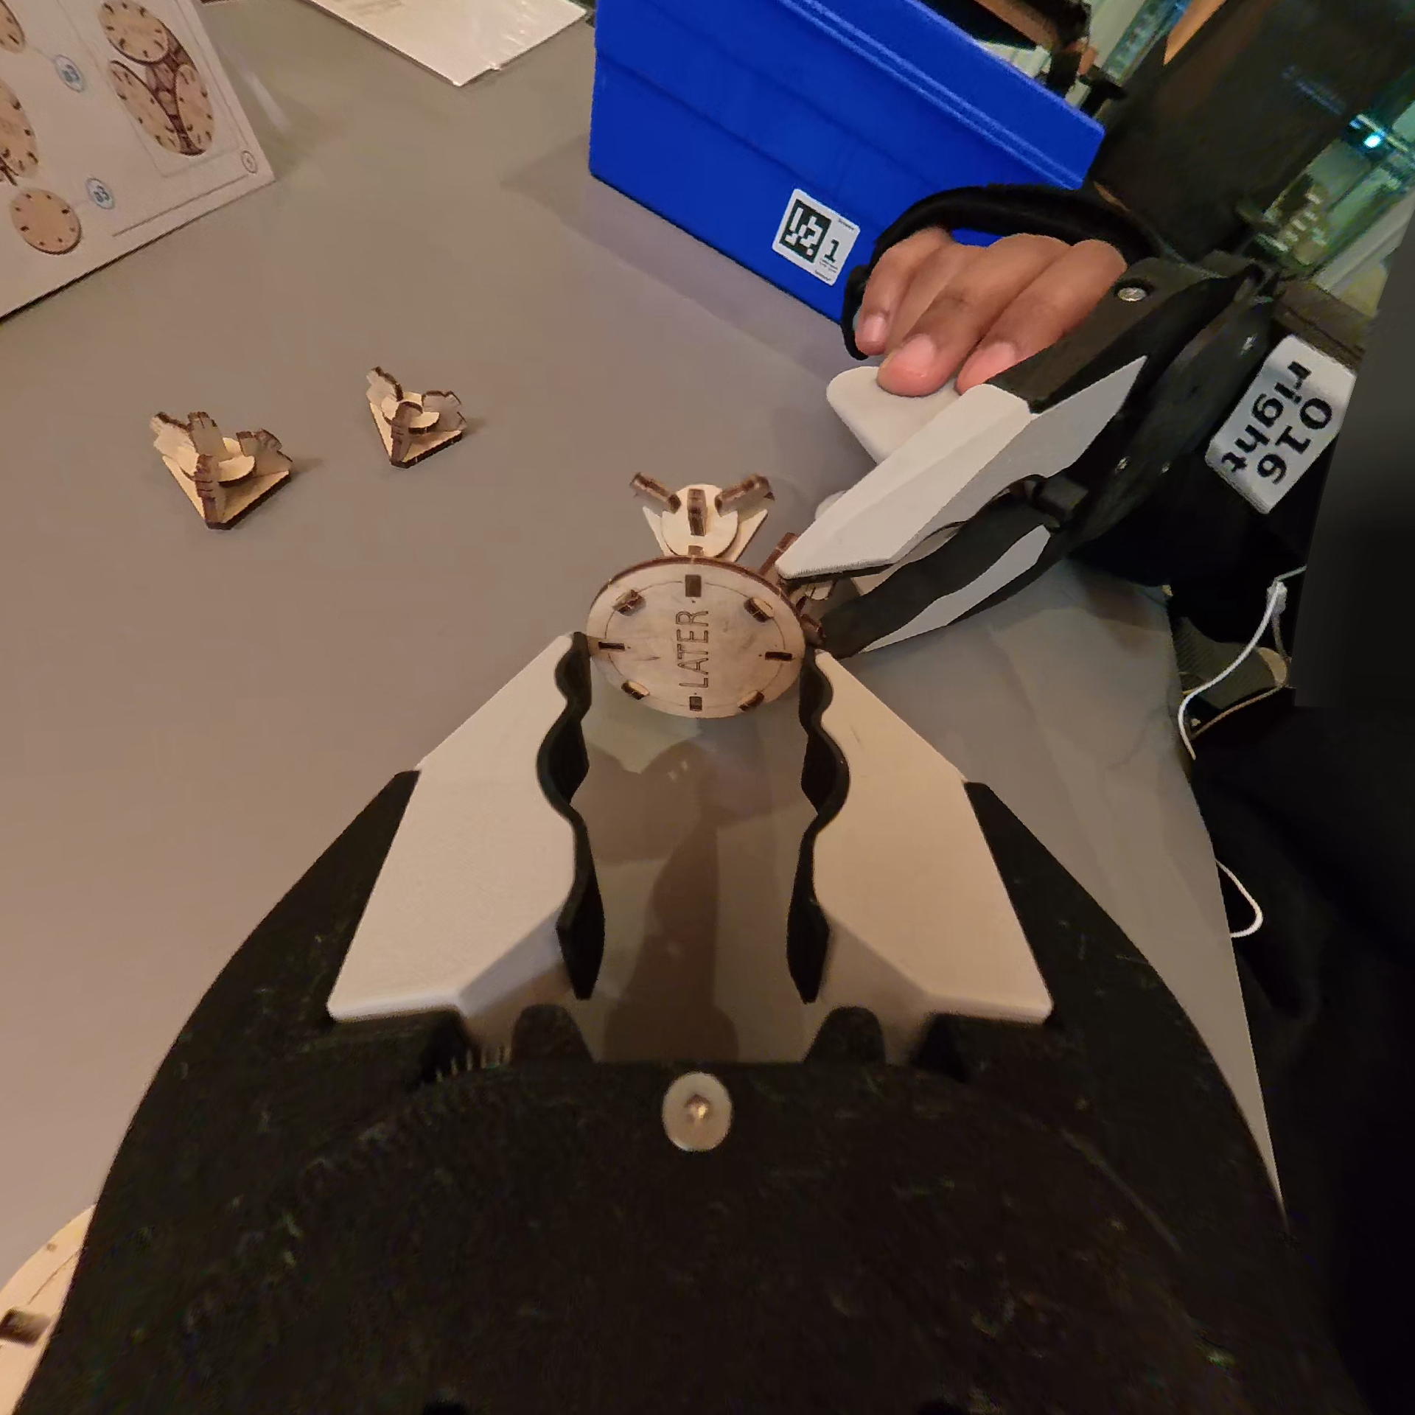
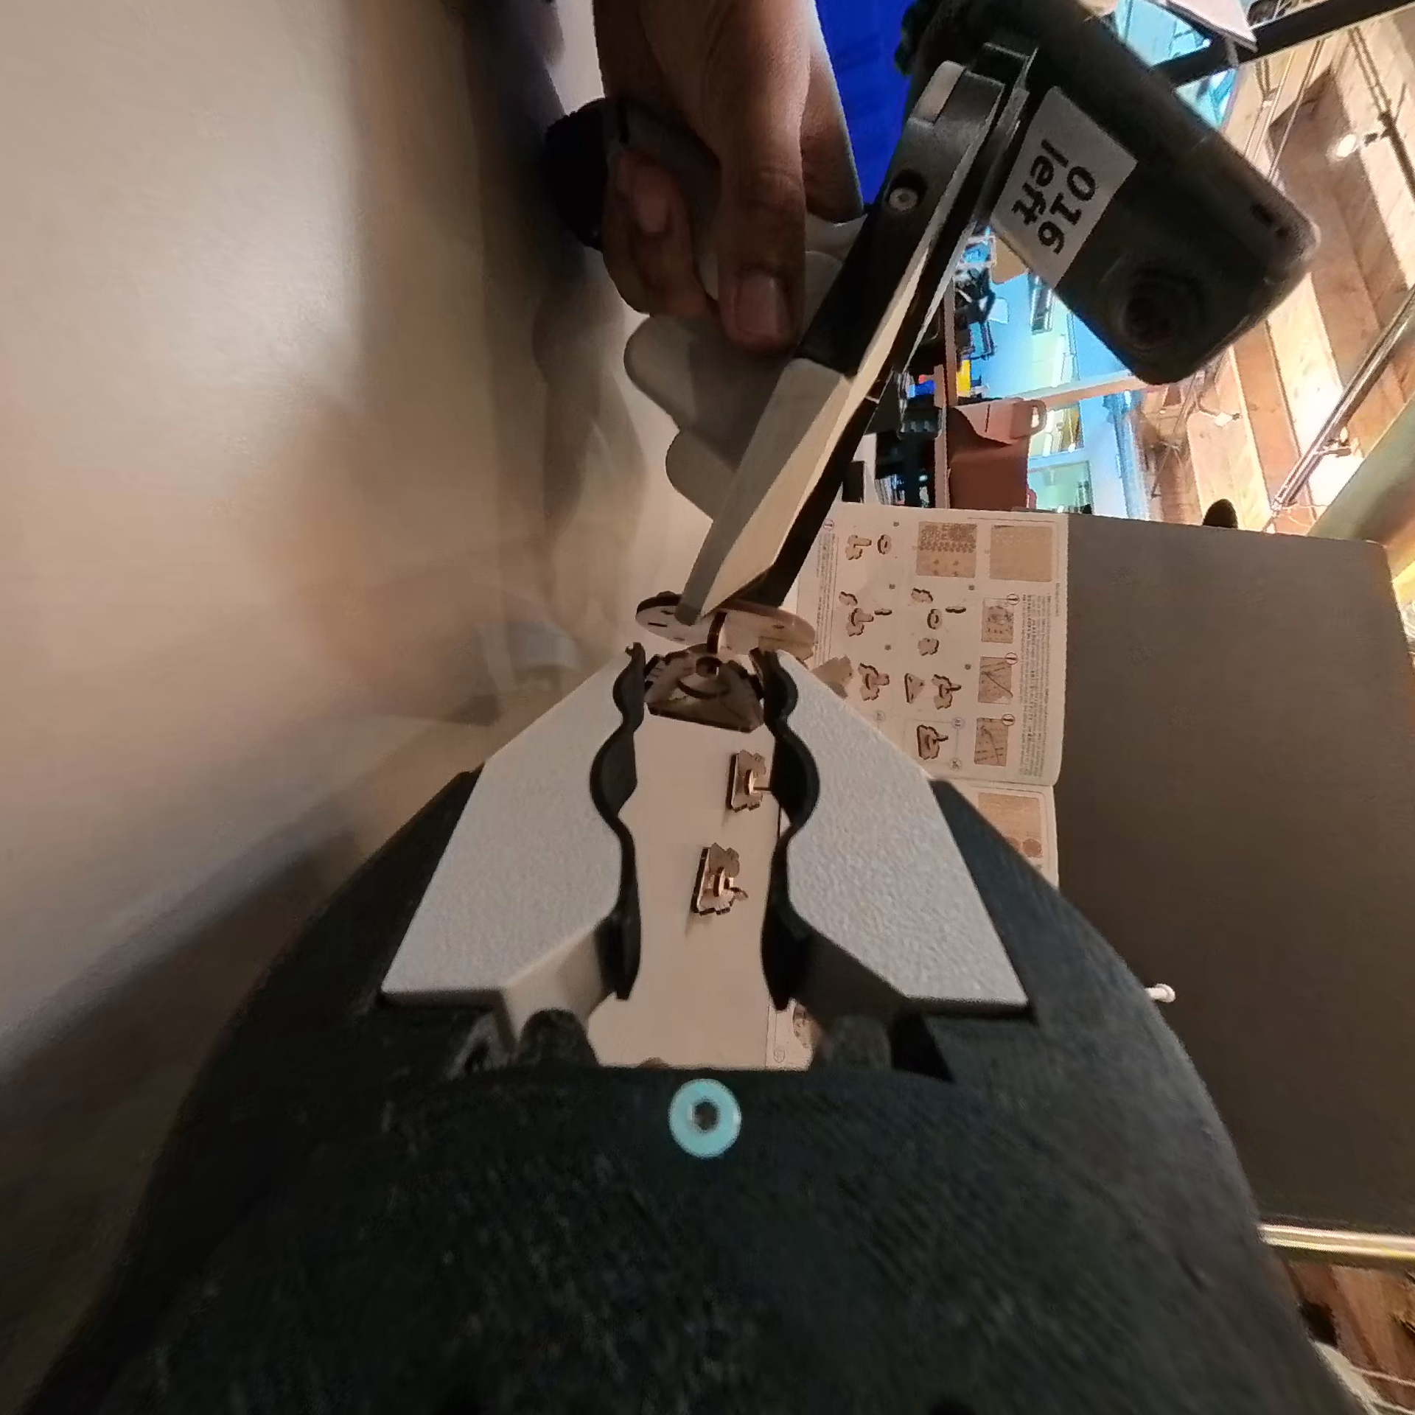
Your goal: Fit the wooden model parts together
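The left gripper is clamped on a round wooden disc, one black pad pressing each side of its rim, so that the disc stands on edge above the grey table with its engraved face toward the camera. The disc bears slots and small tabs round its circle. Behind it a triangular wooden piece with three prongs sticks up from the same assembly. The right gripper comes in from the right, held by a hand, and is closed on a second triangular wooden piece that sits against the far face of the disc; its pads bear on both sides of that piece, though whether the piece is already seated in the disc is hard to judge from here. Two more triangular pieces lie well apart on the table to the left. An instruction sheet with pictures of the parts lies at the far left, and a blue bin with a small square marker stands at the back. Another wooden disc shows at the lower left edge.
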{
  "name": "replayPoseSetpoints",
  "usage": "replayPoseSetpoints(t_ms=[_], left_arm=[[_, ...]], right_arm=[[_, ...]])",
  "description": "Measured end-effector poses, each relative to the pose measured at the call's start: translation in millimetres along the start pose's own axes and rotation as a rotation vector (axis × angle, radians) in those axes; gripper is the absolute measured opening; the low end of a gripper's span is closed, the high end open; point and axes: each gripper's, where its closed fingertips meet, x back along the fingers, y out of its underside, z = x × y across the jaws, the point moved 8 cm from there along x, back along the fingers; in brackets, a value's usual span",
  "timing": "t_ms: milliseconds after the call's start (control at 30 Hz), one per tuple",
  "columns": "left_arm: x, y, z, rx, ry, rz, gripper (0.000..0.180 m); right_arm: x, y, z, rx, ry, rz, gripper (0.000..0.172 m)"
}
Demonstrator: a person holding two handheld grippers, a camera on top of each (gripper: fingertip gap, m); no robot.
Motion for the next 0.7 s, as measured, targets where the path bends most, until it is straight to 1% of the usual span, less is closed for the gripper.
replayPoseSetpoints(t_ms=[167, 333, 700], left_arm=[[1.8, 1.2, -0.1, 0.030, 0.060, 0.000, 0.053], [3.1, 0.9, -0.9, 0.042, 0.073, 0.010, 0.053], [3.2, 1.3, 2.0, 0.021, 0.087, 0.006, 0.053]], right_arm=[[2.7, -3.3, 0.5, 0.013, -0.002, 0.024, 0.030], [3.6, -4.8, 0.3, 0.023, -0.001, 0.028, 0.030], [5.2, -5.0, 0.4, -0.026, -0.024, 0.050, 0.030]])
